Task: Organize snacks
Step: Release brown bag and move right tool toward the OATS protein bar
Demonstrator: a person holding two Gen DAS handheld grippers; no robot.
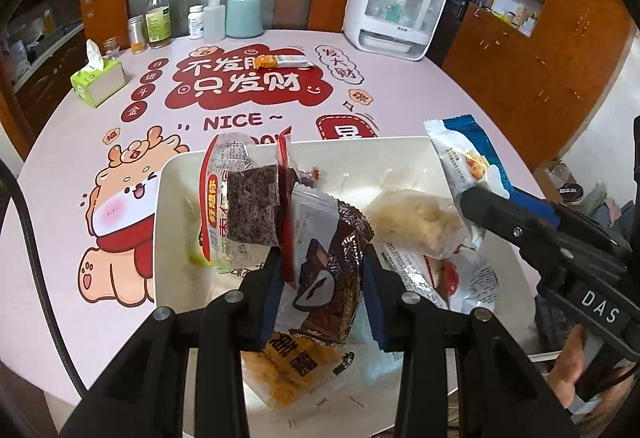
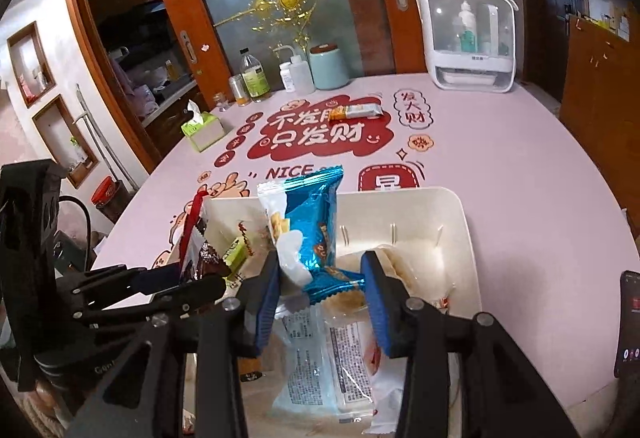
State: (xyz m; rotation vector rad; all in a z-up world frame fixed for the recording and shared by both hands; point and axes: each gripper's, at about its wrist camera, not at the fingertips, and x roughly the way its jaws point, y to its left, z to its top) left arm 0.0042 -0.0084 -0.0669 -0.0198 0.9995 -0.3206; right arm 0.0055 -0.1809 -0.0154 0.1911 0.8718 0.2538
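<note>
A white bin [image 1: 168, 206] on the pink table holds several snack packets; it also shows in the right wrist view [image 2: 468, 238]. My left gripper [image 1: 320, 270] is shut on a brown chocolate packet [image 1: 328, 270] and holds it upright over the bin. A red-edged dark snack packet [image 1: 244, 206] hangs beside it. My right gripper [image 2: 320, 278] is shut on a blue and white snack packet [image 2: 312, 226], held above the bin; the same packet shows in the left wrist view [image 1: 468, 154]. One orange and white snack bar [image 1: 284, 61] lies alone on the table further back.
A green tissue box [image 1: 96, 80] stands at the left. Bottles and a teal canister [image 1: 244, 16] line the table's far edge. A white appliance [image 1: 396, 10] stands at the back right. A phone [image 2: 630, 326] lies at the right edge.
</note>
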